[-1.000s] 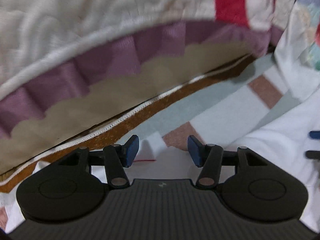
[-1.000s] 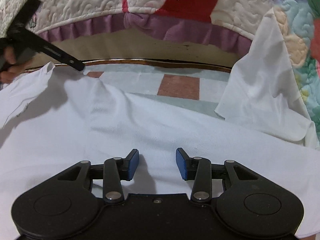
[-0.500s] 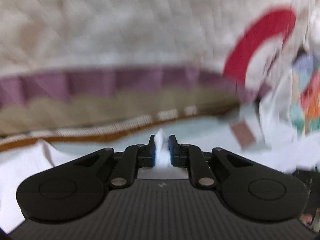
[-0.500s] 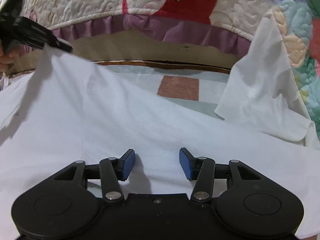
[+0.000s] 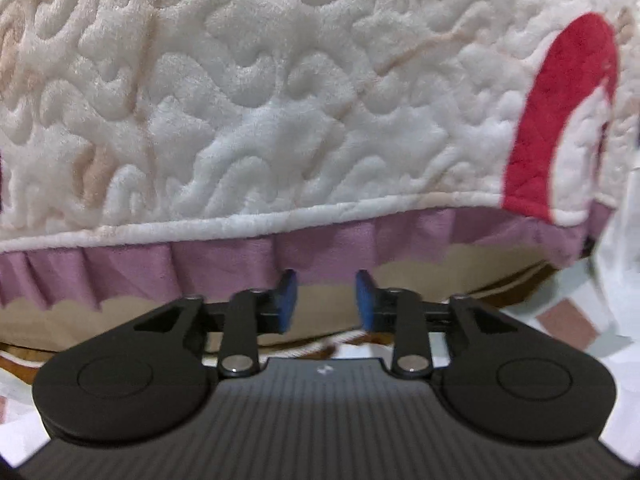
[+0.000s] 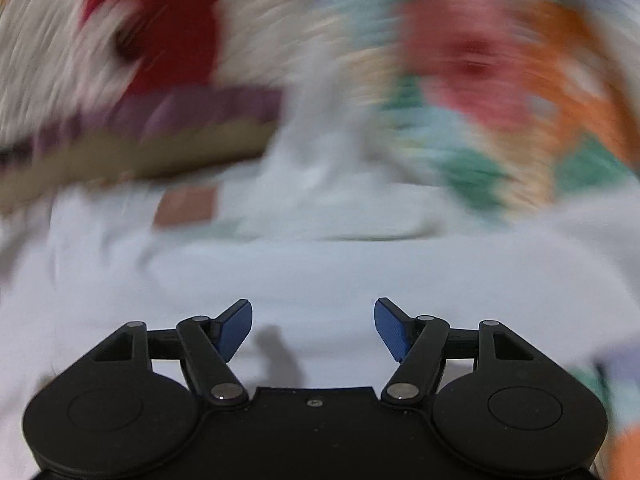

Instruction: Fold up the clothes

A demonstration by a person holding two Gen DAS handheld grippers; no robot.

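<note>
Ahead of my left gripper [image 5: 325, 300] hangs a cream quilted blanket [image 5: 256, 92] with a red patch [image 5: 560, 120] at its right side and a purple frill [image 5: 224, 258] along its lower hem; below the frill runs a tan band [image 5: 420, 280]. My left jaws are apart and opening, and nothing lies between the blue pads [image 5: 287, 300]; they stand against the frill and tan band with no cloth caught. Checked bedding [image 5: 564, 322] shows low on the right of this view, and a strip of white cloth [image 5: 624, 264] runs along the far right edge.

Beneath my right gripper [image 6: 313, 330] lies the white garment [image 6: 320, 272], spread broadly across the lower half of the view and reaching past both sides of my fingers. My right jaws stand wide and are opening; the pads [image 6: 236, 330] sit above the garment and nothing is pinched between them. This view is heavily blurred. Beyond the garment I make out the same cream blanket and its red patch at upper left, a multicoloured quilt [image 6: 500, 92] at upper right, and a white fold [image 6: 304, 168] rising between them. Finer detail there I cannot tell
</note>
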